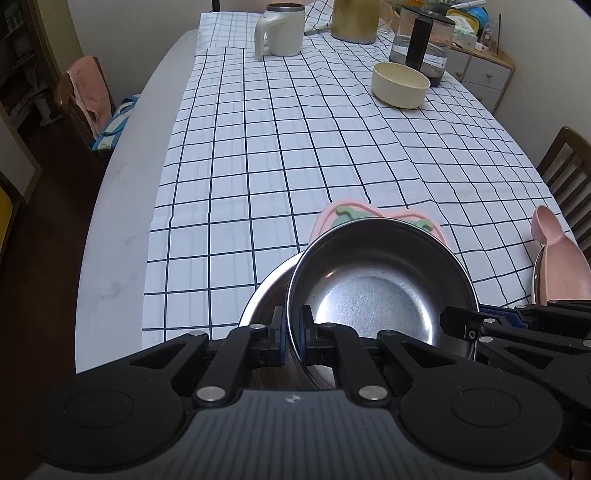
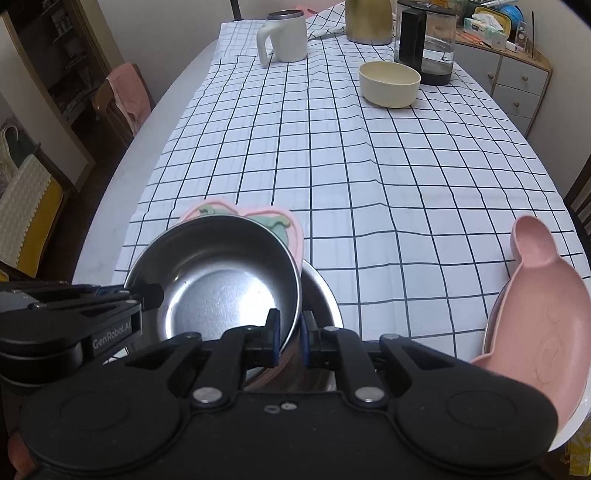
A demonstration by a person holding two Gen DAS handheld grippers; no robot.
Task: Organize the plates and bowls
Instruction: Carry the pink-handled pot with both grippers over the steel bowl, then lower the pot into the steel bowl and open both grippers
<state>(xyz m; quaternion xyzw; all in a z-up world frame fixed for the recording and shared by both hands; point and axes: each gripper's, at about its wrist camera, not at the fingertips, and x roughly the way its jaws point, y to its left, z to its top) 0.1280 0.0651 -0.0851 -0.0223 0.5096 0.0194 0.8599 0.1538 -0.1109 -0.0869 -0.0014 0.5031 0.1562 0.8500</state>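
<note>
Steel bowl [image 1: 376, 295] rim pinched between left gripper [image 1: 291, 328] and right gripper [image 2: 290, 332].

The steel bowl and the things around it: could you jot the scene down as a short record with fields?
held item: steel bowl, tilted
left tool: shut on the bowl's rim
right tool: shut on the opposite rim
beneath: second steel bowl
behind: pink mat with green pattern
right side: pink dish
far end: cream bowl, white mug, glass kettle
surface: checked tablecloth
</note>
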